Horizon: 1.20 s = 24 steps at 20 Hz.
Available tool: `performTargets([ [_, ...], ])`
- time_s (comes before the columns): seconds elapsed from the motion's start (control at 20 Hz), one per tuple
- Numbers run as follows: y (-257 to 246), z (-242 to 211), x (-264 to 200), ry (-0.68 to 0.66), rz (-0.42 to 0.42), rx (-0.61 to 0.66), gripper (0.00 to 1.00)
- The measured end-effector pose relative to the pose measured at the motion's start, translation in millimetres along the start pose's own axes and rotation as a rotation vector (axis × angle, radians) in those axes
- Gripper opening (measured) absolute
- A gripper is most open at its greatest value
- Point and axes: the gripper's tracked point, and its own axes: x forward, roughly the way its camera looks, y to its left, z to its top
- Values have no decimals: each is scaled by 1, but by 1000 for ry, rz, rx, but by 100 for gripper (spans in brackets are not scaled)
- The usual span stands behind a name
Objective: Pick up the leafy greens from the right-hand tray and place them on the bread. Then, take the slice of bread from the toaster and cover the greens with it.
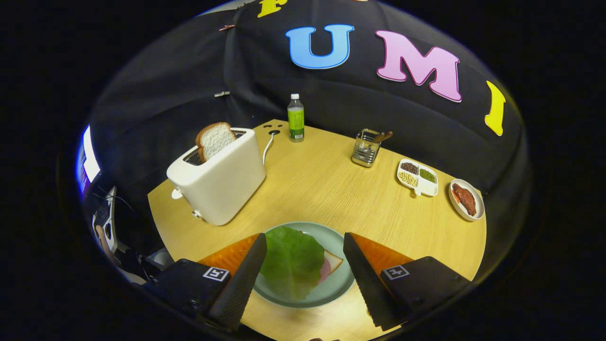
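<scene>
The gripper (303,265) hangs over the near edge of the table (326,189) with its fingers spread wide, holding nothing and touching nothing. Right between them lies the lettuce leaf (291,260), draped flat over the bread (335,262) on the grey-green plate (331,289); only one corner of the bread peeks out at about three o'clock of the leaf, with something pink just under the leaf's edge. So the greens look delivered, and by my reckoning the top slice comes next. That slice of bread (215,139) stands upright in the slot of the white toaster (220,182), up at about eleven o'clock from the fingers and well apart from them, leaning a touch, its flat face turned roughly toward us. The slot's long axis runs from seven to one o'clock, so the spread fingers will probably need to turn to meet the slice across its thin sides. Farther out: a green-labelled bottle (296,118) at twelve, a metal utensil holder (366,148) at one, then a divided dish of beans (417,176) and a small plate of meat (466,199) near two o'clock.
</scene>
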Motion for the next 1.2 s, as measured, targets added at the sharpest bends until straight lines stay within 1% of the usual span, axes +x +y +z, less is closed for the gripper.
performTargets([
  [0.3, 38, 70, -25, -147, 11, -17, 100],
  [0.55, 84, 123, -17, -224, 42, 5, 100],
  [0.6, 103, 125, -16, -230, 51, 11, 100],
  [0.8, 144, 144, 12, -229, 90, 8, 100],
  [0.9, 159, 147, 31, -220, 91, -1, 100],
  [1.05, 176, 140, 62, -177, 97, 8, 100],
  [1.2, 182, 128, 96, -113, 78, 68, 100],
])
